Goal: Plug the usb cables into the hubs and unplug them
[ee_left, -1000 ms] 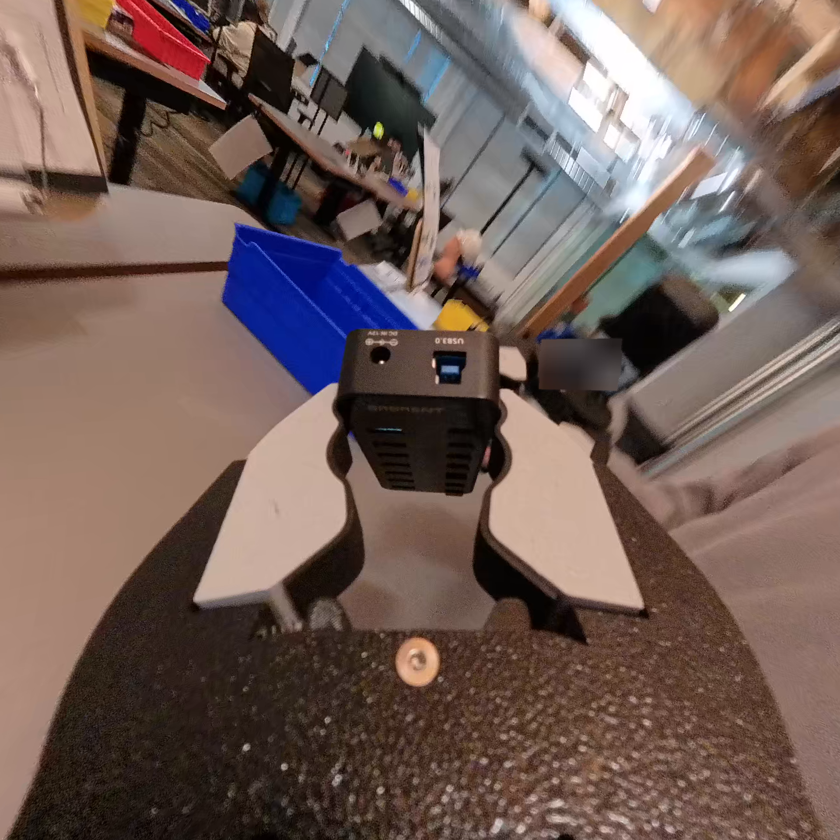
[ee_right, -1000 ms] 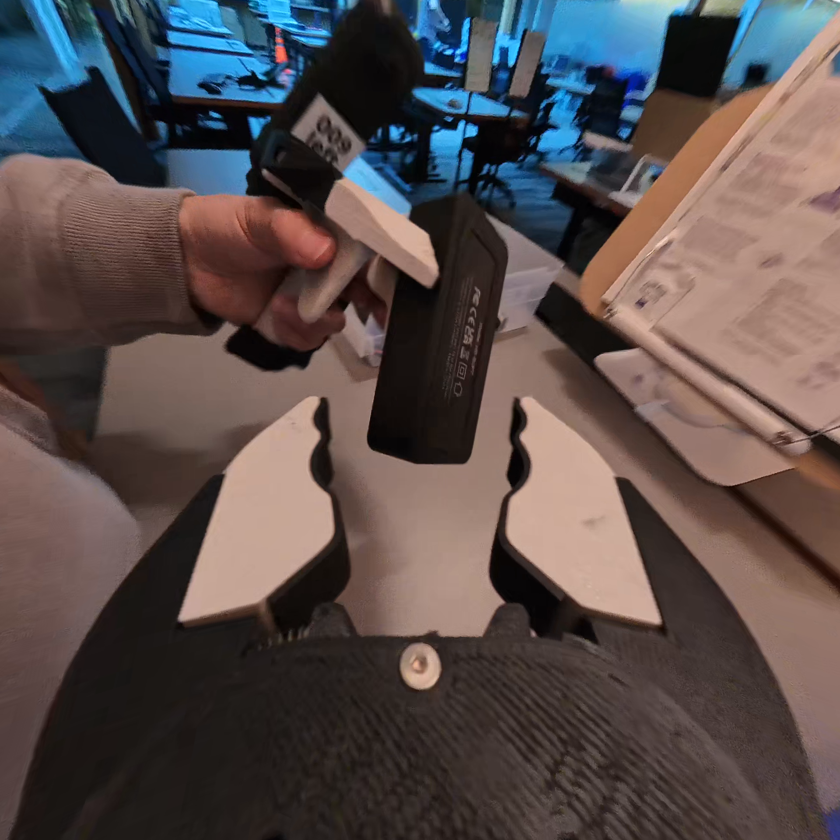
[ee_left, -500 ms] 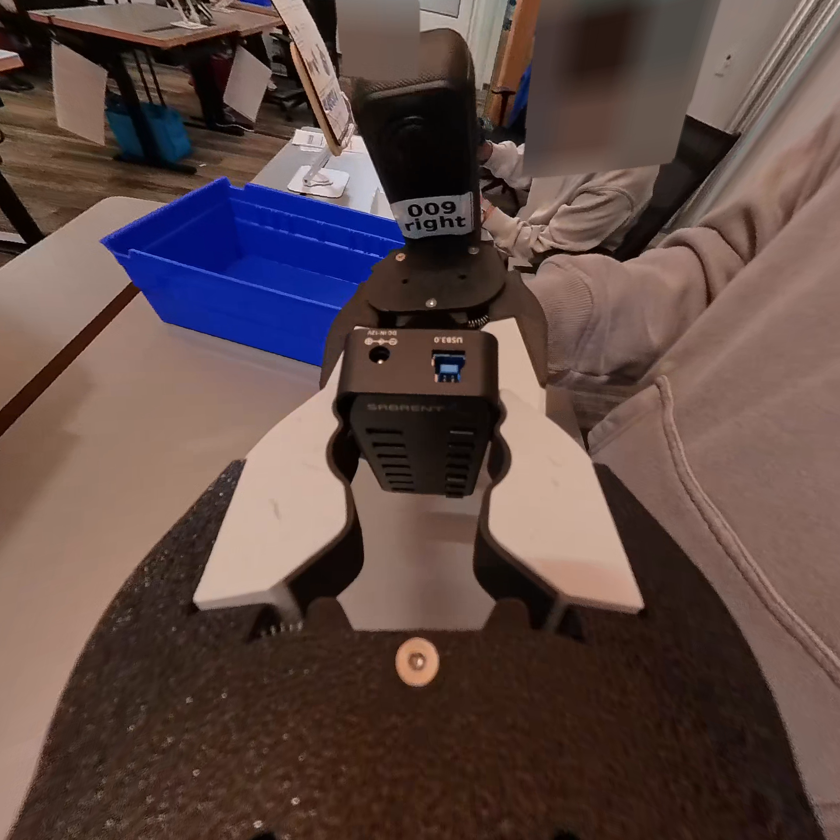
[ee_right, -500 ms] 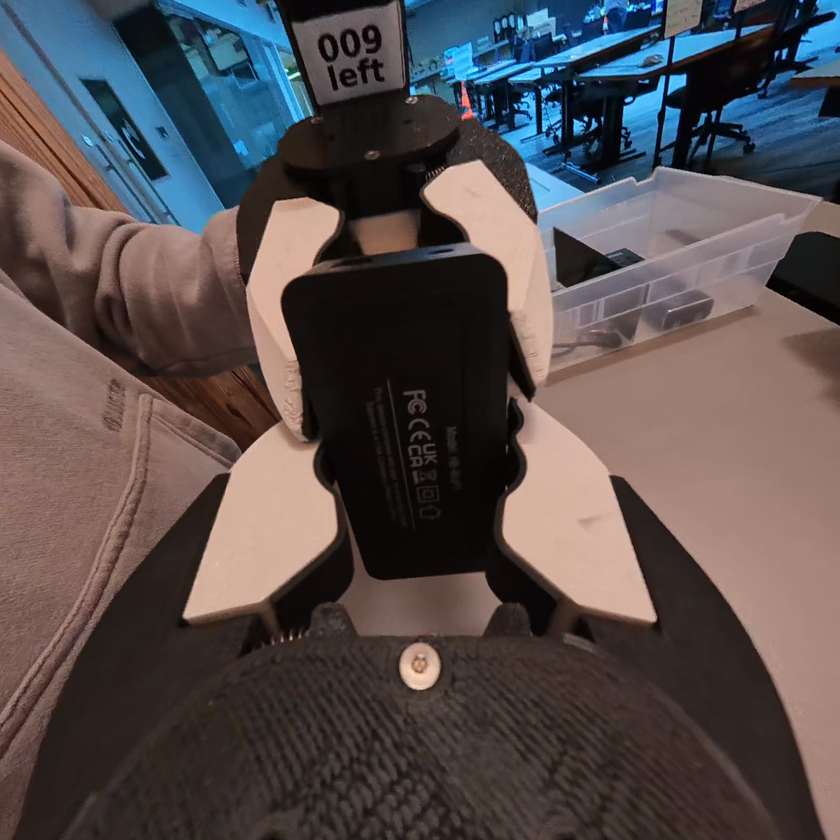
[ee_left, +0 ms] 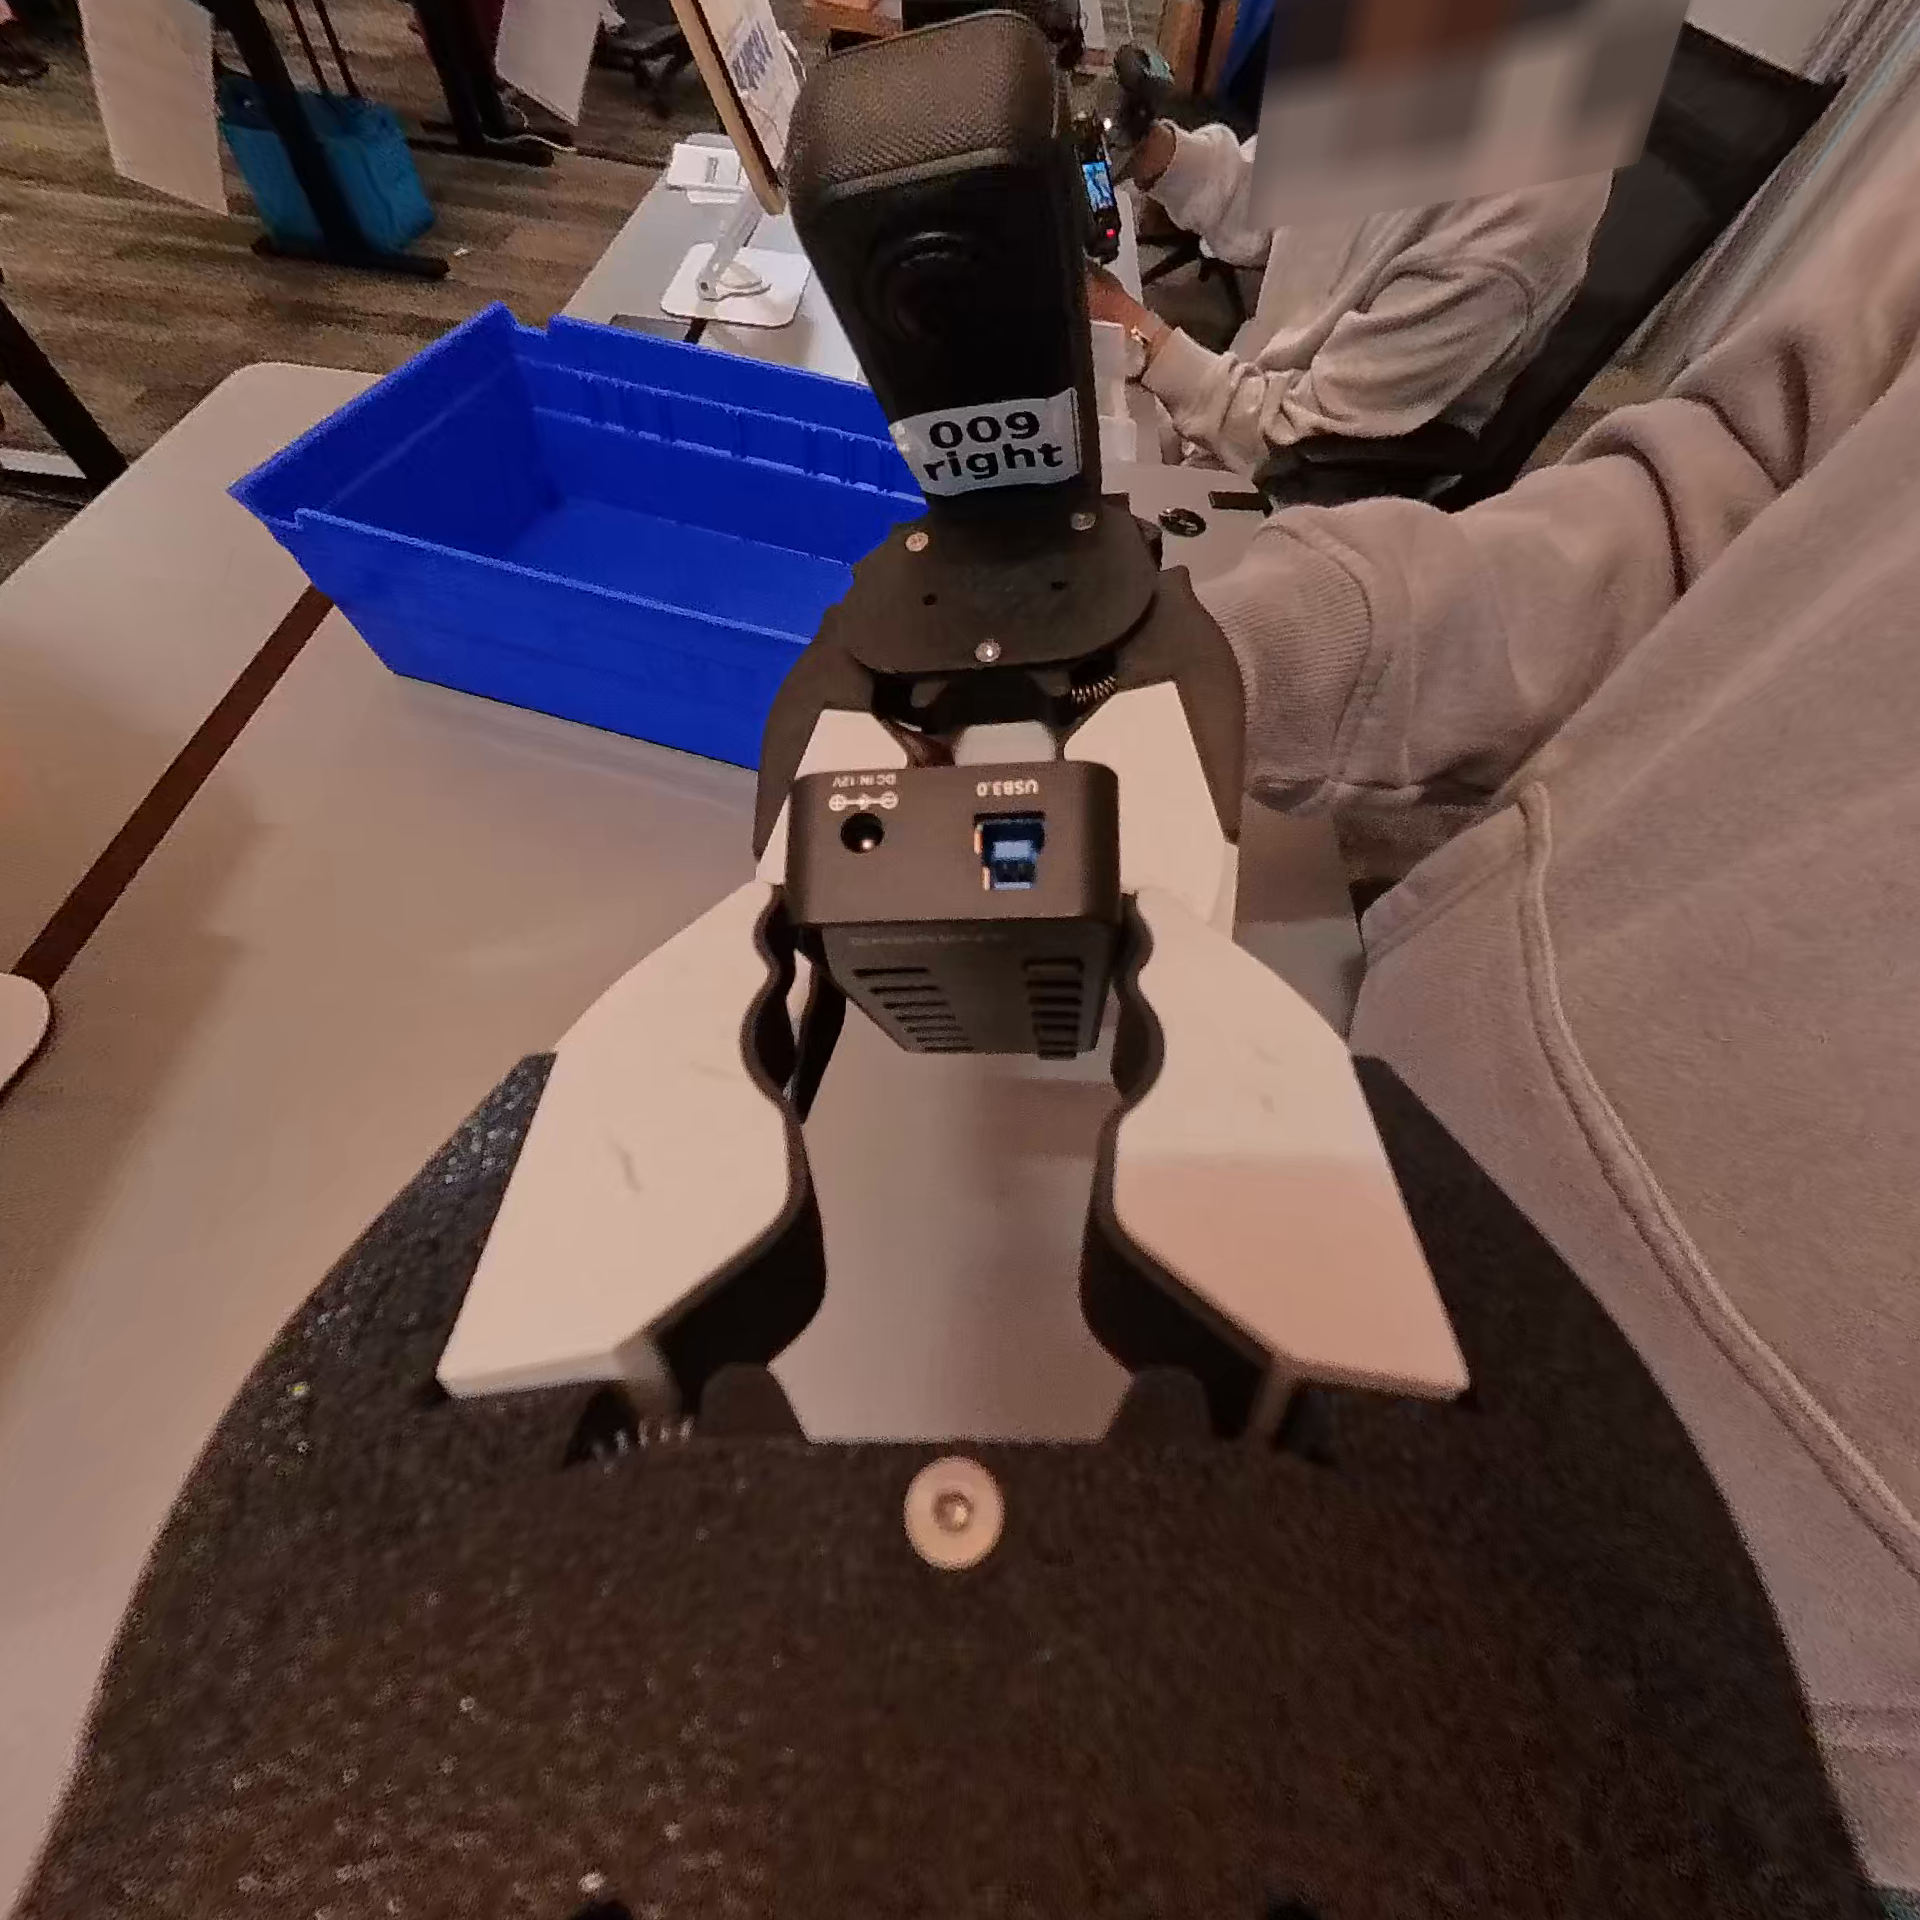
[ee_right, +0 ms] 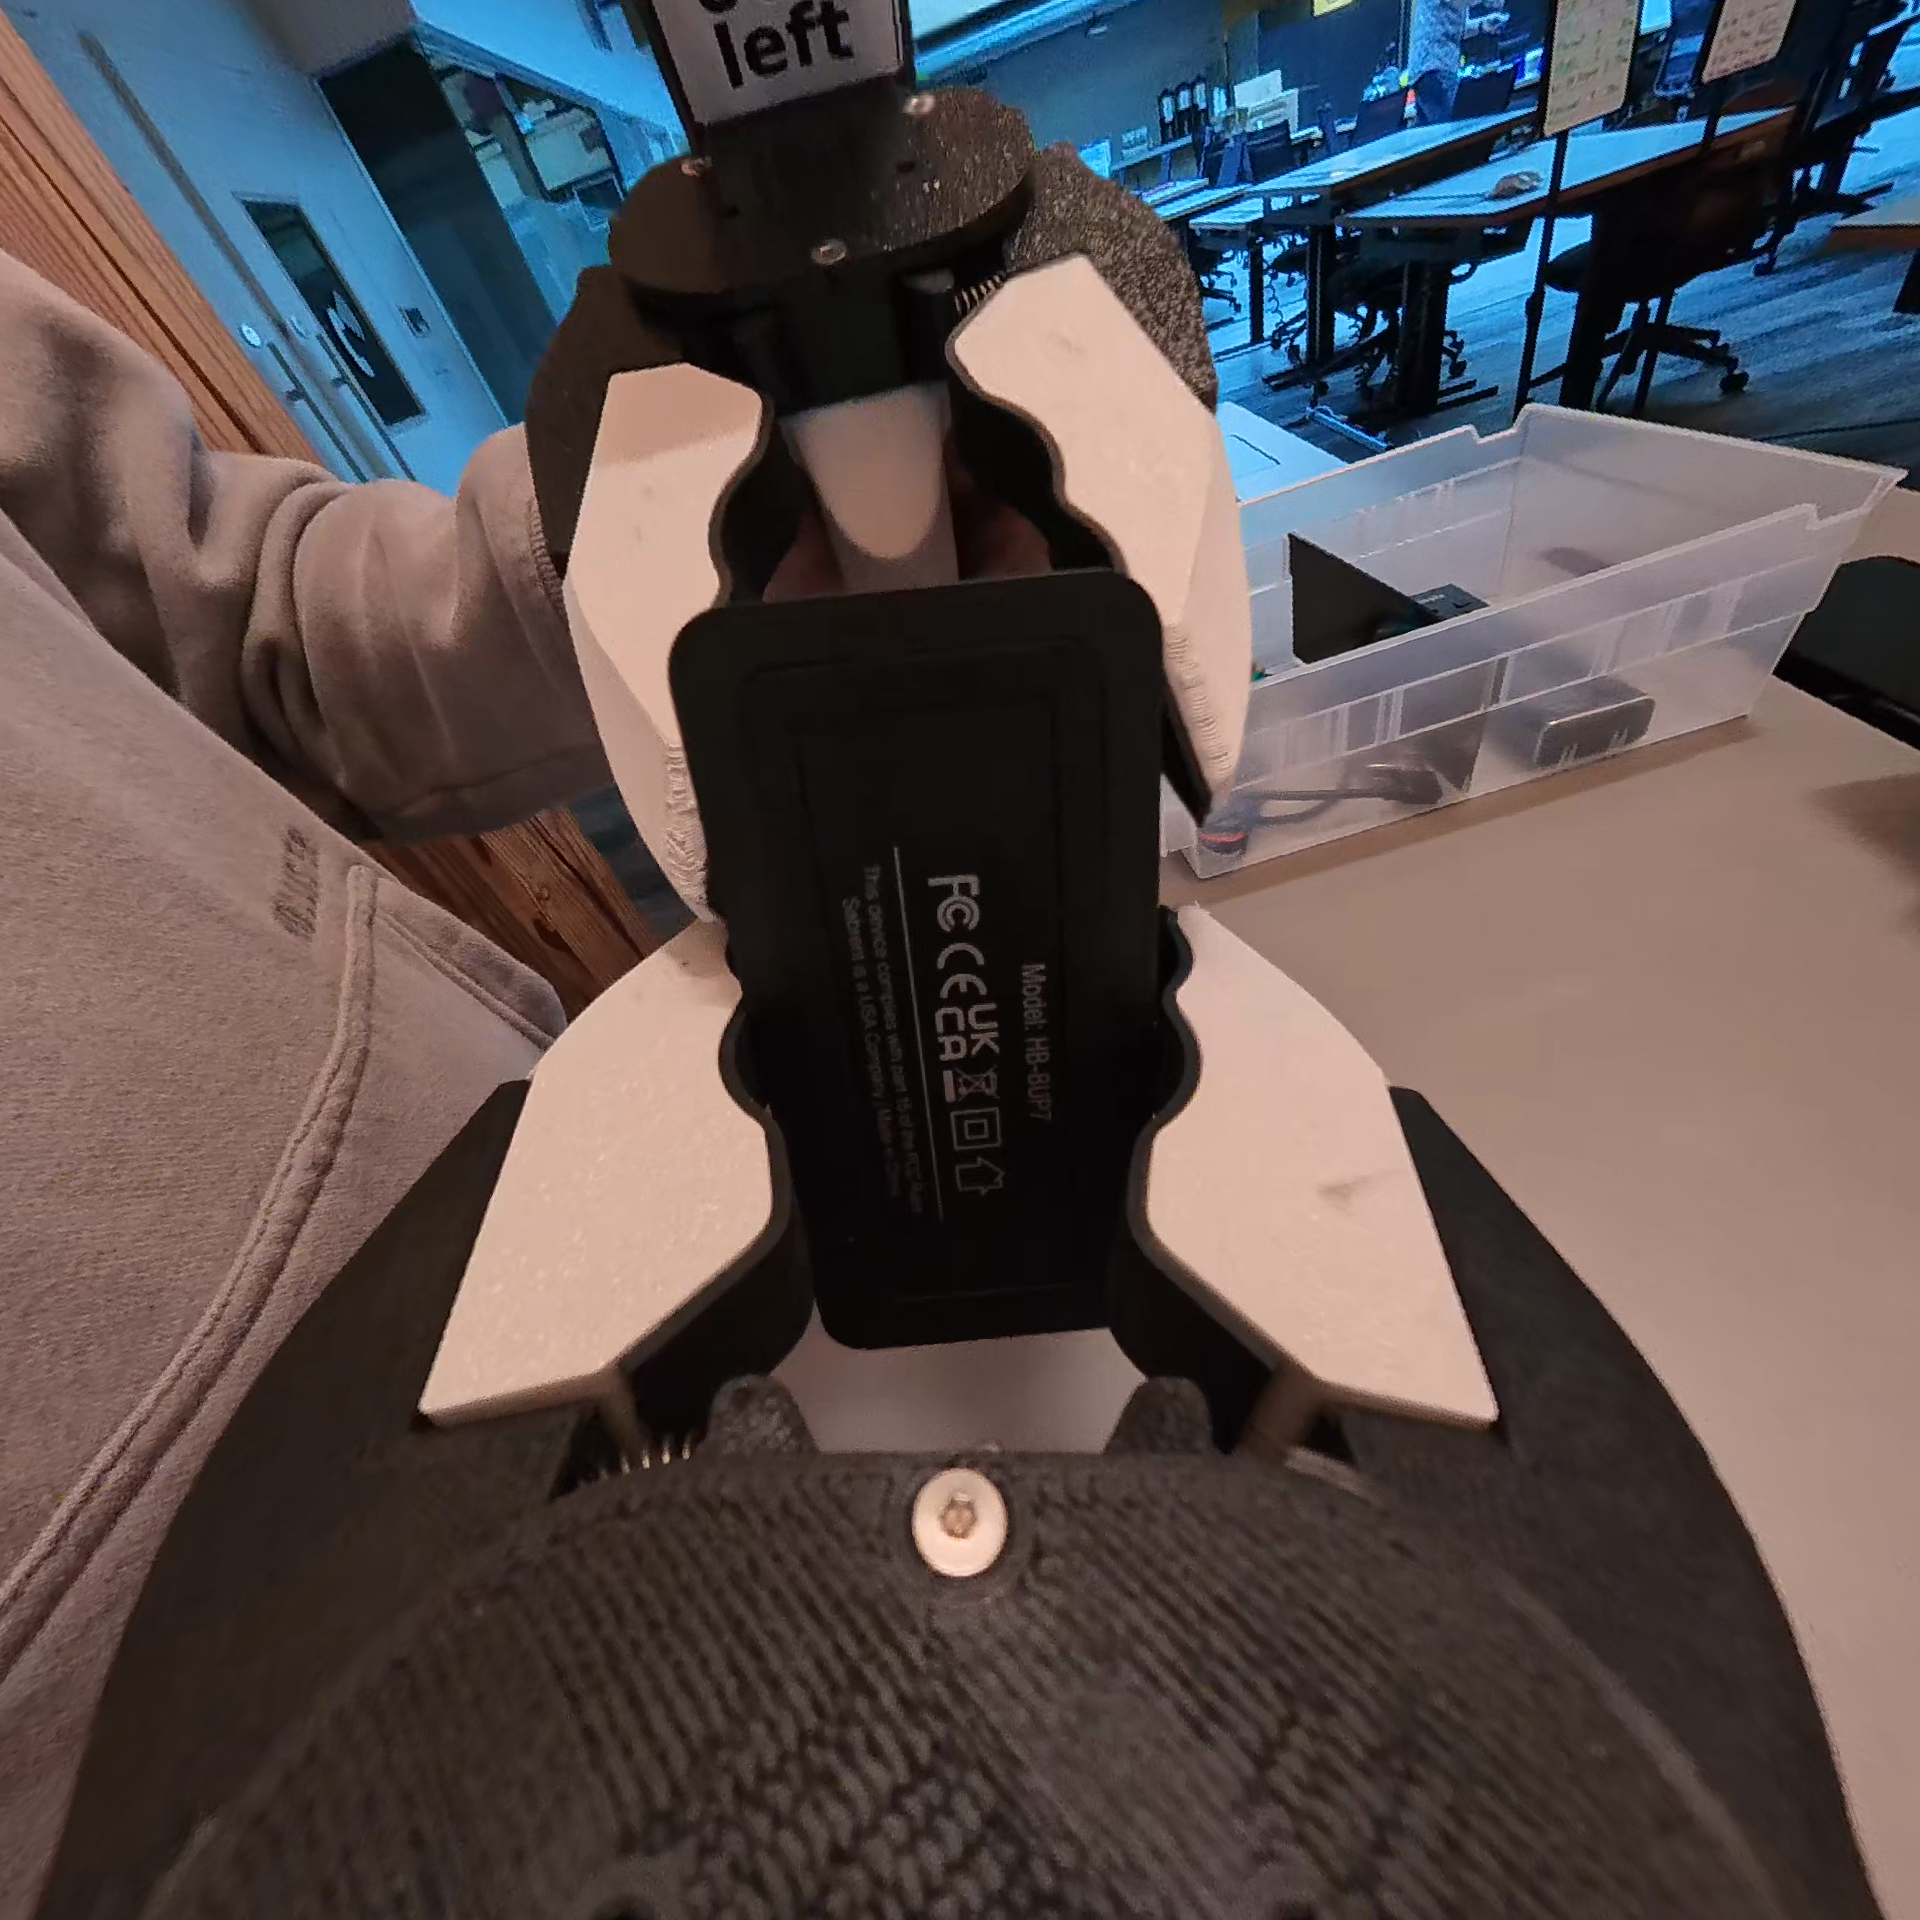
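Midair, a black hub (ee_right: pixel 914 966) is clamped at both ends at once: the left gripper (ee_left: pixel 951 935) has its jaws closed on one end, and the right gripper (ee_right: pixel 956 997) has its jaws closed on the other, the two tools facing each other head-on above a pale surface (ee_left: pixel 343 935).

From the left wrist view, the hub's end face shows a round socket and a blue port (ee_left: pixel 1006 860), both empty; vent slots run along the side below. The right gripper's black body and its camera housing stand directly behind the hub, blocking much of the background.

From the right wrist view, the hub's flat printed underside fills the centre, hiding the gap between the white fingers (ee_right: pixel 644 1174) and most of the left gripper (ee_right: pixel 914 727) beyond.

A blue bin (ee_left: pixel 540 561) sits on the surface to the left of the tools, well apart from them. A clear bin (ee_right: pixel 1558 623) stands on the surface to the right in the right wrist view, holding dark adapters and a black cable (ee_right: pixel 1340 795). Grey sleeves (ee_left: pixel 1507 623) frame both views. Another person in a light top sits at a farther desk; more desks and chairs fill the room behind.
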Available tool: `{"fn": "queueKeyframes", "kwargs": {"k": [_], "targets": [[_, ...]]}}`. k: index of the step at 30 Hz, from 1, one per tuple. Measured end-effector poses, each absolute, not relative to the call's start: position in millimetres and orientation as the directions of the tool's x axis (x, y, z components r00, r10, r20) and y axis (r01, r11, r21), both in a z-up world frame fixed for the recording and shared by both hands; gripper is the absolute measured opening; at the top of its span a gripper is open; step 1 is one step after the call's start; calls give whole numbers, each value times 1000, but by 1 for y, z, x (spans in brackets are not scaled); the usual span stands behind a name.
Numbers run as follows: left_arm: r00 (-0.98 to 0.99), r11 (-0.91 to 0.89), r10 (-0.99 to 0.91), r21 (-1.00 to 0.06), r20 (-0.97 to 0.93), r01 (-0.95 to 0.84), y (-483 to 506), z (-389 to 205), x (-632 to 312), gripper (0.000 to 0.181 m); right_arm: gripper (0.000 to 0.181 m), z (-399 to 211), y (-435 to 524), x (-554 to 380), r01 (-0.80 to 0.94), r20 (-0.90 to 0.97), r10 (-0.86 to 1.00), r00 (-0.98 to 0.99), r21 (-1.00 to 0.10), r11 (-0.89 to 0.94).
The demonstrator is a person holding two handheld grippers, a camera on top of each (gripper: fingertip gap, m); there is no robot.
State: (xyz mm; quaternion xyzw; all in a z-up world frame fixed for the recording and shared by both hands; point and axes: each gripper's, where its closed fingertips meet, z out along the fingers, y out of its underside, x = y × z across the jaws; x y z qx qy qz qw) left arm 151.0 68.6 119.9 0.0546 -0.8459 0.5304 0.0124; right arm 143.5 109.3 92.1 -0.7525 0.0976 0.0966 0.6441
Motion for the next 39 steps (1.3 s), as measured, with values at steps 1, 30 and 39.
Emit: {"fn": "queueKeyframes", "kwargs": {"k": [1,30,39], "targets": [[-995,453,-74,-887,63,-90,69,119,150,58,71,92,110,142,-263,-263,-20,965,-952,-155],[-999,540,-46,-841,-7,-19,70,115,145,58,62,87,104,141,-163,-156,-51,986,-962,-217],[-963,363,-262,-919,60,-156,89,143,166,63,62,92,83,159,-255,-240,-132,962,-960,-112]]}}
